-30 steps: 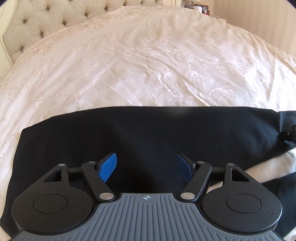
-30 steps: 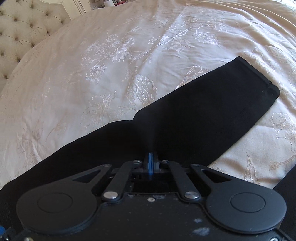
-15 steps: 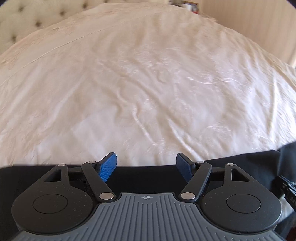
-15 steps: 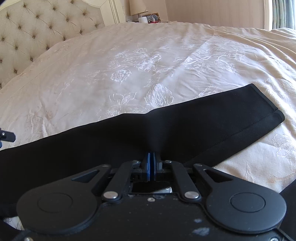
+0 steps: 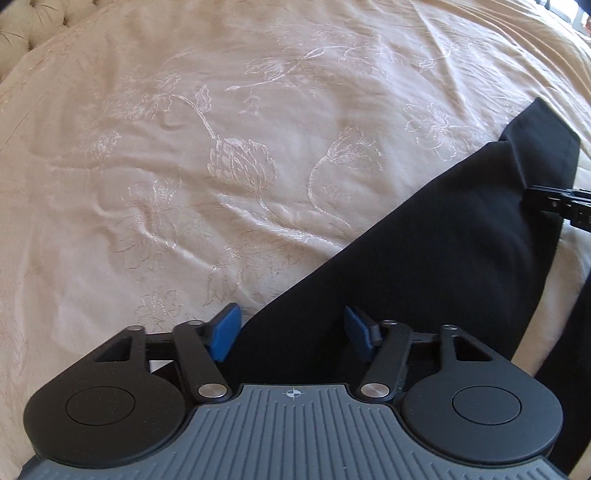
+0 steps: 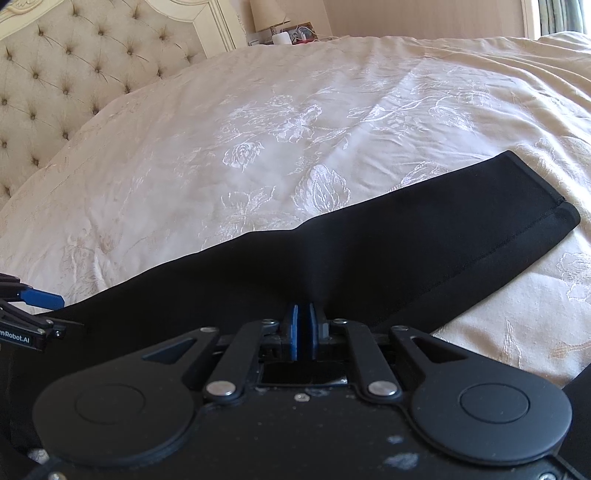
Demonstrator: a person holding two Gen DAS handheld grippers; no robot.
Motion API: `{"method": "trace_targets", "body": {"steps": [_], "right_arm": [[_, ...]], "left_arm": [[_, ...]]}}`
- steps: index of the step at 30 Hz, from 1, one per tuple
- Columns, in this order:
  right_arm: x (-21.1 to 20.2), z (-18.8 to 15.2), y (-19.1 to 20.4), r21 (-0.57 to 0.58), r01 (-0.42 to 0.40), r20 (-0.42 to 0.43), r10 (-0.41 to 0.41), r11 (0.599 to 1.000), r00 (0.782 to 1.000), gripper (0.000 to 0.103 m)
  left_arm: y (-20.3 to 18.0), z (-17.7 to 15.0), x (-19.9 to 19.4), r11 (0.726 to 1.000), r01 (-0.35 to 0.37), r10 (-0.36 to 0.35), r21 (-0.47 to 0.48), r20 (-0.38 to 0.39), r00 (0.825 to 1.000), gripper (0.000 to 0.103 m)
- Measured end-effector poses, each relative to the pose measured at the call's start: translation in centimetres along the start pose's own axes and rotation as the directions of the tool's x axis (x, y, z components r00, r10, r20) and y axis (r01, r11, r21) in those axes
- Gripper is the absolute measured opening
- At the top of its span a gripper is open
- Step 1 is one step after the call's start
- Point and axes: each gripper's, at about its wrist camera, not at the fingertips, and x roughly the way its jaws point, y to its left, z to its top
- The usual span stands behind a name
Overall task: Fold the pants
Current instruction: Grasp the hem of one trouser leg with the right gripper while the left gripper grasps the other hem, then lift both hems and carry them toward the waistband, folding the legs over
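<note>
Black pants [image 5: 461, 236] lie on the cream bed. In the left wrist view my left gripper [image 5: 291, 334] is open, its blue pads either side of the pants' edge, low over the cloth. The right gripper shows at the right edge [image 5: 561, 206] on the fabric. In the right wrist view my right gripper [image 6: 303, 328] is shut on a pinch of the pants [image 6: 388, 251], whose leg runs to a hem at the right [image 6: 554, 210]. The left gripper shows at the far left [image 6: 33, 306].
The embroidered cream bedspread [image 6: 295, 122] covers the whole bed. A tufted headboard [image 6: 66, 66] stands at the back left. A nightstand with a lamp and small items [image 6: 280, 29] sits behind the bed.
My left gripper has swung over the bed and come back to the pants' edge, still open. My right gripper stays shut on the cloth and has tilted up, lifting the fabric slightly.
</note>
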Motion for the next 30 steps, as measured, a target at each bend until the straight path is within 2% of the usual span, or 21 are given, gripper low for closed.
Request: {"method": "trace_targets", "body": {"steps": [1,2,3,4,8,14,16,19,23,26,30], "right_arm": [[0.0,0.0,0.0,-0.002,-0.001,0.004,0.001,1.0,1.0,0.01],[-0.2,-0.1,0.1,-0.001,-0.003,0.009,0.003,1.0,1.0,0.01],[-0.3,-0.2,0.0,0.004,-0.007,0.012,0.007,1.0,1.0,0.01],[-0.5,-0.2,-0.1,0.012,-0.012,0.016,0.012,1.0,1.0,0.011],[-1.3,-0.1,-0.9,0.061,-0.038,0.05,0.035,0.997,0.998,0.013],[-3.6,0.5,-2.8,0.172,-0.048,0.171,0.019,0.984,0.985,0.027],[-4.4,0.8,-3.3,0.203,-0.051,0.201,0.009,0.978,0.98,0.035],[-5.5,1.0,-3.8,0.249,-0.034,0.239,-0.028,0.968,0.971,0.041],[-6.3,1.5,-4.5,0.341,-0.015,0.196,-0.056,0.94,0.979,0.044],[-6.6,1.9,-4.6,0.357,0.027,0.156,-0.088,0.934,0.984,0.046],[-7.5,2.5,-4.8,0.404,0.042,0.134,-0.104,0.914,0.985,0.046]], "left_arm": [[-0.3,-0.1,-0.1,1.0,0.002,-0.002,0.001,0.009,1.0,0.021],[-0.7,-0.3,-0.4,1.0,-0.014,0.013,0.011,0.022,1.0,0.014],[-1.4,-0.5,-0.7,0.999,-0.041,0.04,0.033,0.043,0.998,0.012],[-2.2,-0.9,-1.2,0.996,-0.072,0.069,0.06,0.064,0.996,0.005],[-4.8,-2.9,-3.5,0.985,-0.156,0.146,0.068,0.127,0.981,0.004],[-8.1,-6.6,-6.2,0.98,-0.19,0.175,0.066,0.183,0.967,0.004],[-9.1,-7.8,-6.9,0.979,-0.193,0.176,0.069,0.201,0.964,0.004],[-10.2,-9.2,-7.2,0.979,-0.197,0.18,0.057,0.222,0.958,0.004],[-11.2,-10.6,-7.1,0.981,-0.19,0.179,0.024,0.234,0.956,0.004],[-11.7,-11.6,-7.2,0.984,-0.181,0.174,0.006,0.243,0.954,0.004],[-12.8,-12.6,-7.5,0.983,-0.183,0.174,0.01,0.257,0.951,0.004]]}}
